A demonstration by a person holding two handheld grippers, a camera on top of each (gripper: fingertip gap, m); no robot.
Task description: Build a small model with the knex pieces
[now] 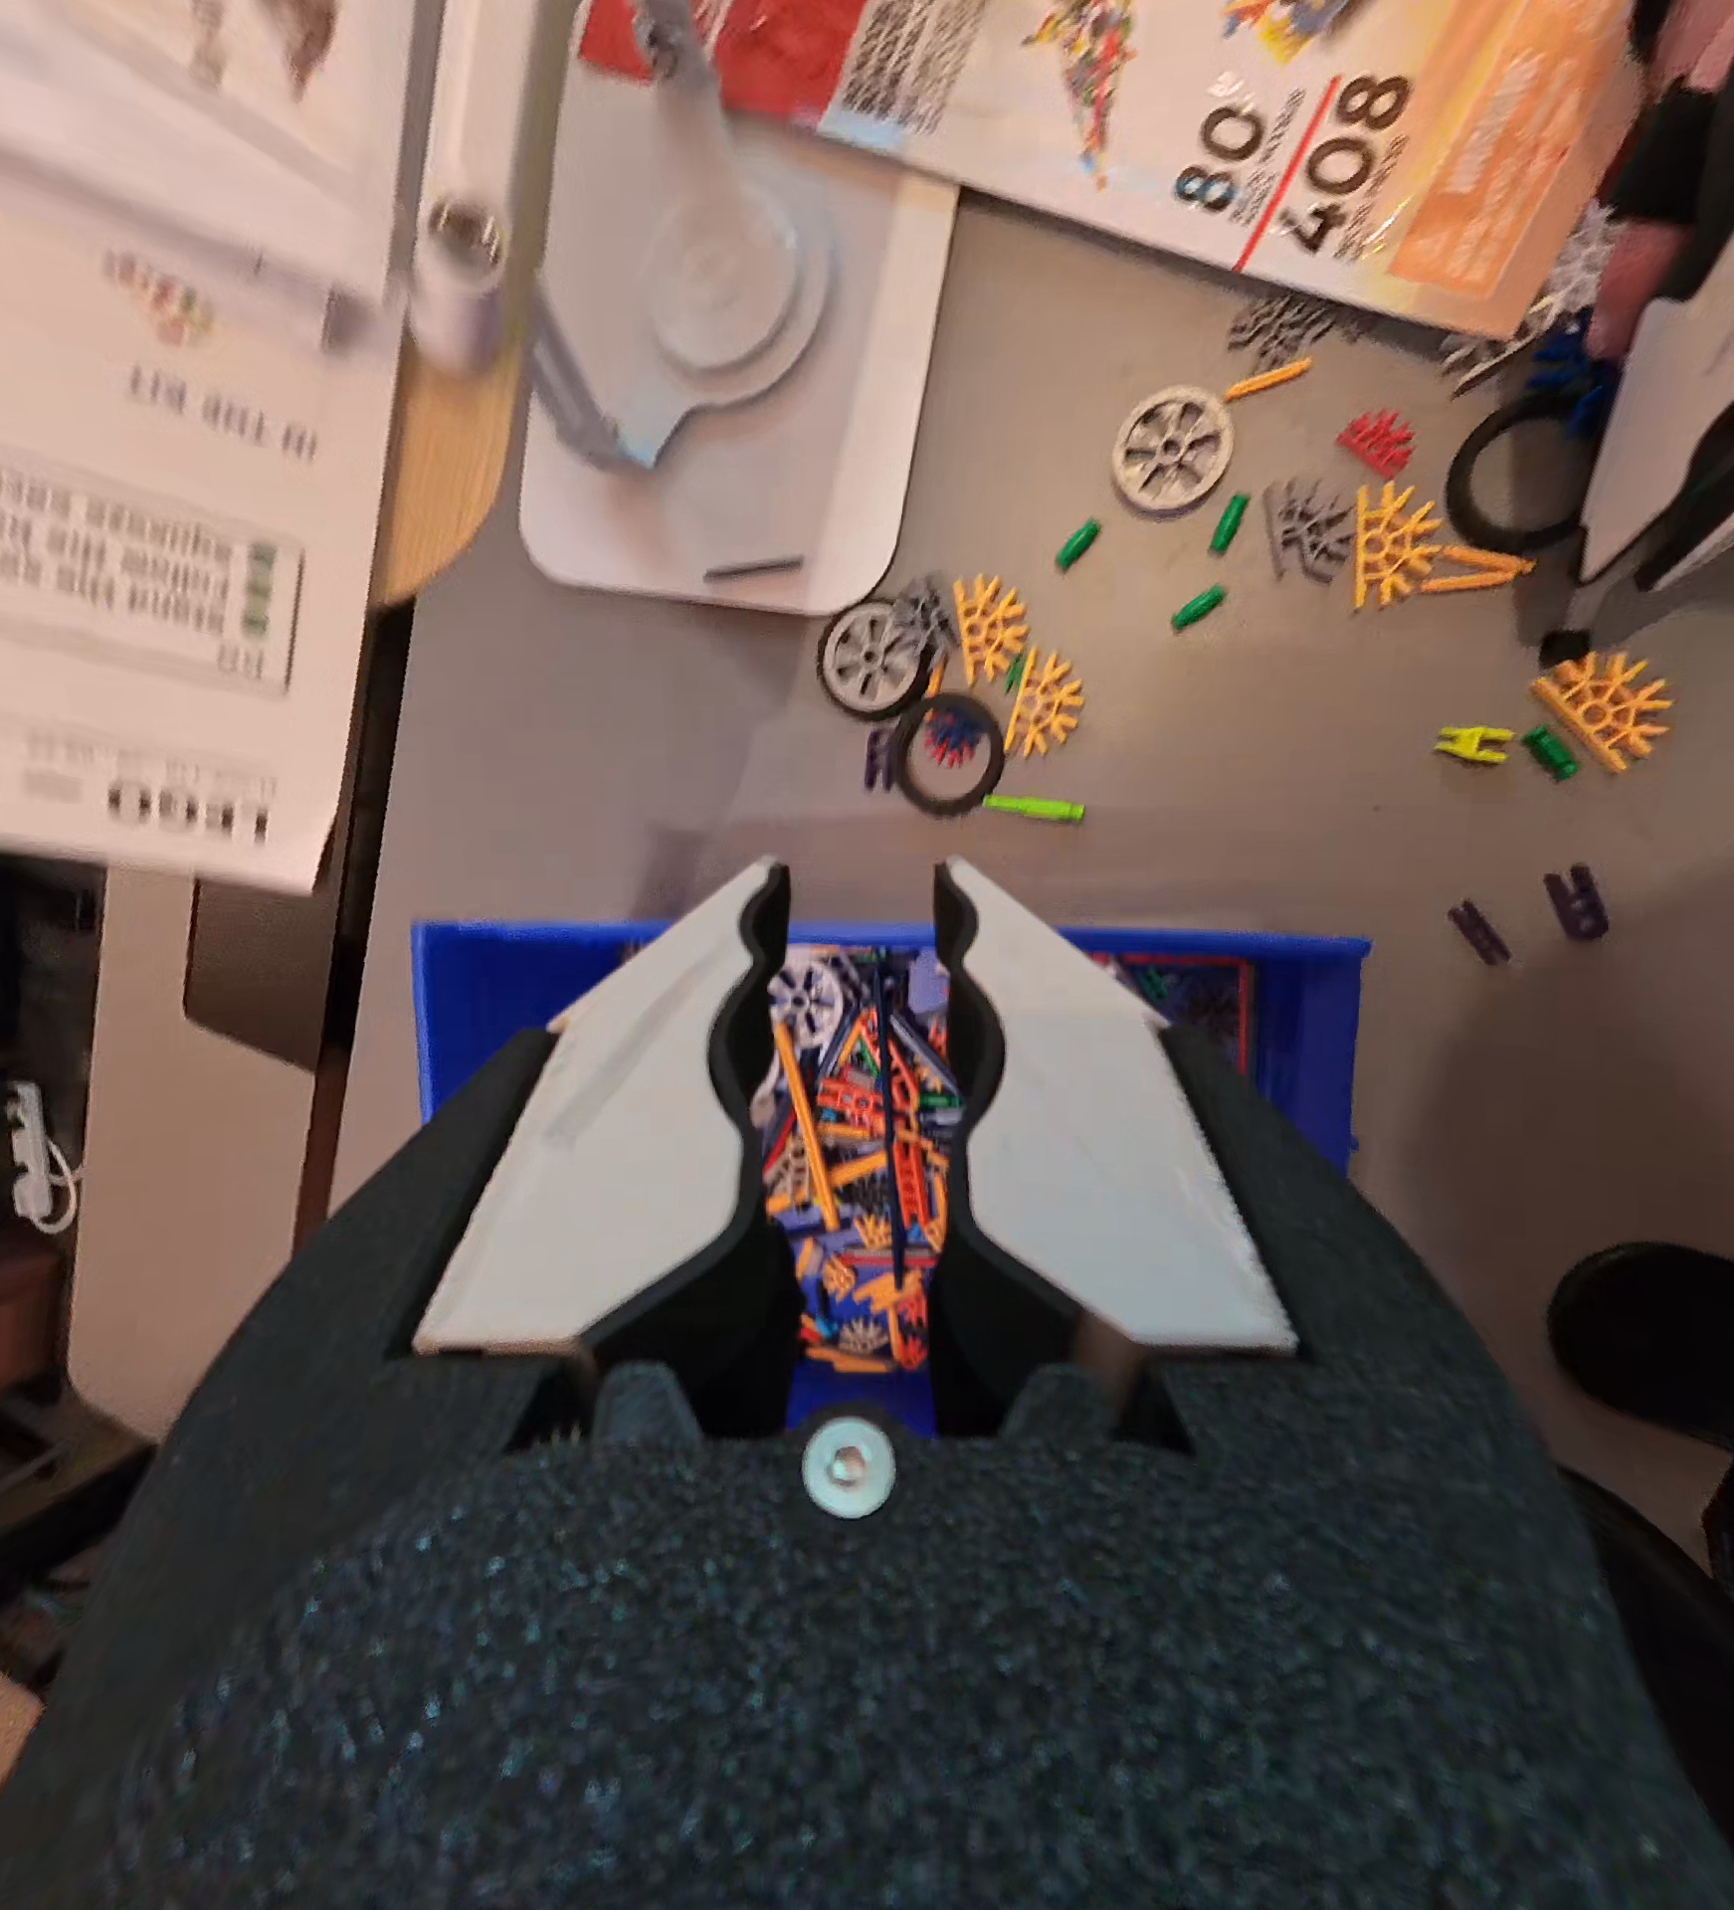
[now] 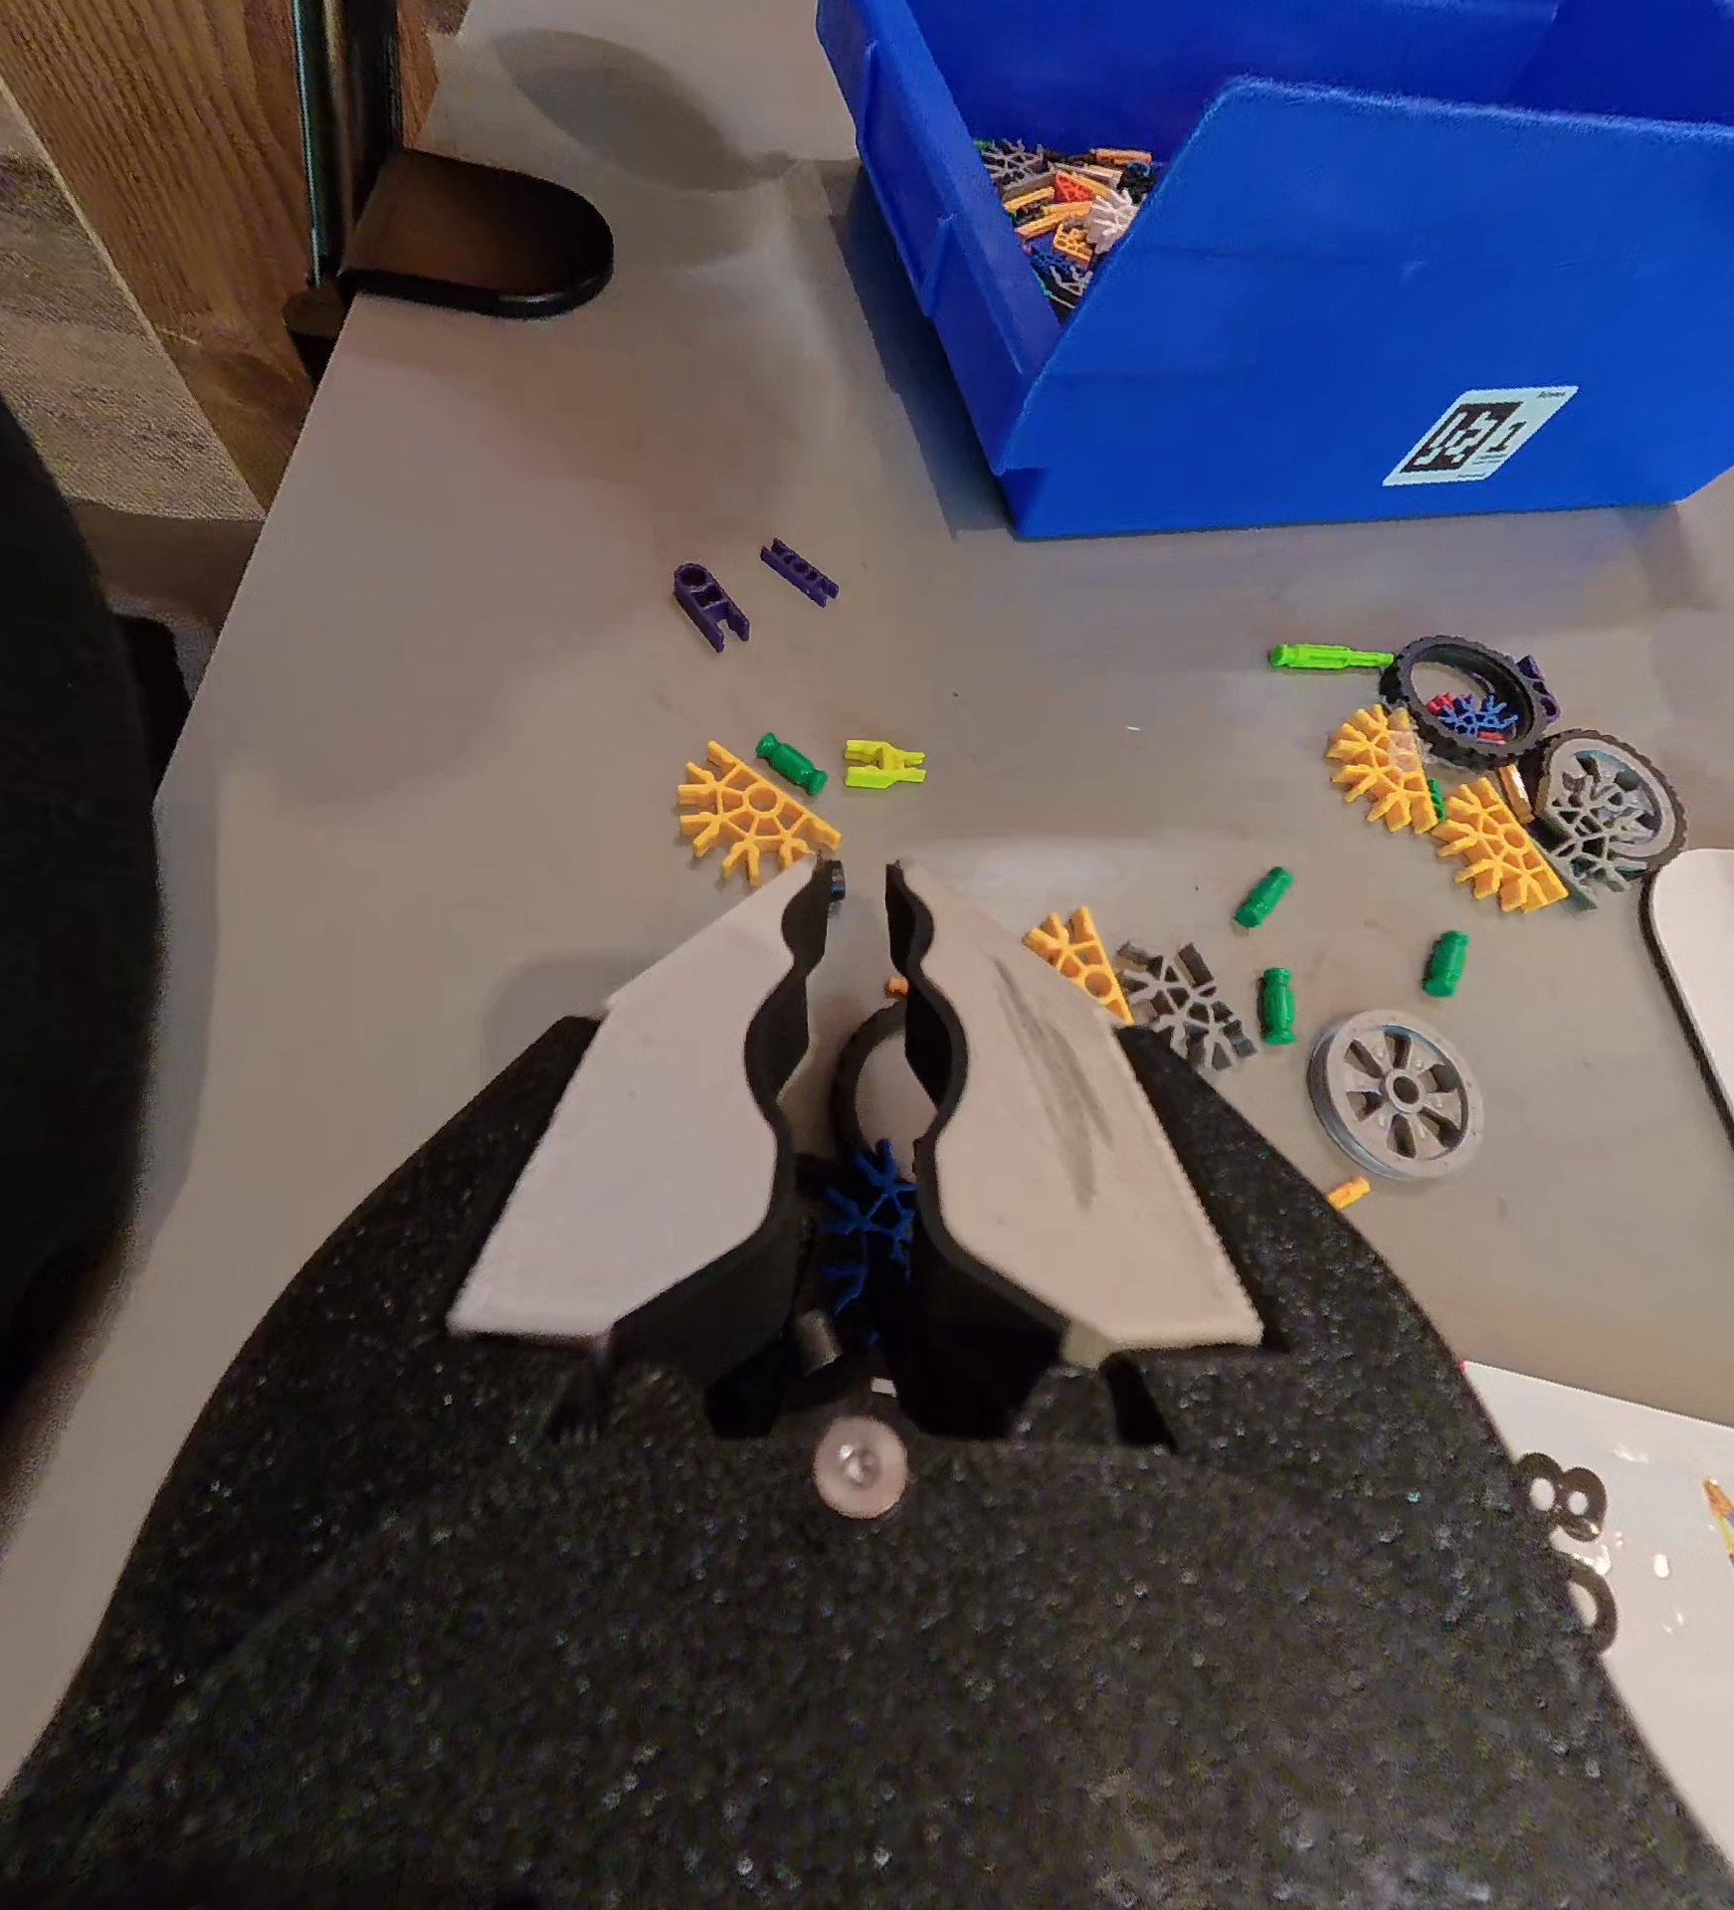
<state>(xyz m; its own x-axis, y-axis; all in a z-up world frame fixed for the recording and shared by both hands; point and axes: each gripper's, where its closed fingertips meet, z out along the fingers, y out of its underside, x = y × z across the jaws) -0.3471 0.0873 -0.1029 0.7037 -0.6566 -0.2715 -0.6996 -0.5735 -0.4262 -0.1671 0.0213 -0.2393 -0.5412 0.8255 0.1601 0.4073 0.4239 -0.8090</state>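
My left gripper (image 1: 862, 899) hovers over the blue bin (image 1: 490, 992), which is full of mixed plastic construction pieces (image 1: 857, 1127). Its jaws stand apart with nothing between them. My right gripper (image 2: 860, 887) is low over the grey table (image 2: 490, 724), its tips a narrow gap apart. A black tyre ring (image 2: 857, 1044) and a blue snowflake connector (image 2: 868, 1209) show in the gap between its fingers. I cannot tell whether they are gripped or lie under it. The right gripper also shows in the left wrist view (image 1: 1669, 465), beside the tyre ring (image 1: 1493, 486).
Loose pieces lie scattered: yellow fan connectors (image 2: 754, 817), green rods (image 2: 1263, 897), a grey wheel (image 2: 1395, 1094), purple clips (image 2: 709, 605), a second tyre (image 2: 1457, 703). The bin (image 2: 1359, 310) stands at the far right. A white stand base (image 1: 718, 413) and printed sheets (image 1: 1255, 134) lie beyond. The tips of one gripper are about 25 cm away from the tips of the other. To reach the grey wheel (image 2: 1395, 1094) in a straight line is about 12 cm for my right fingers, about 20 cm for my left. It turns up in the left wrist view (image 1: 1178, 440) as well.
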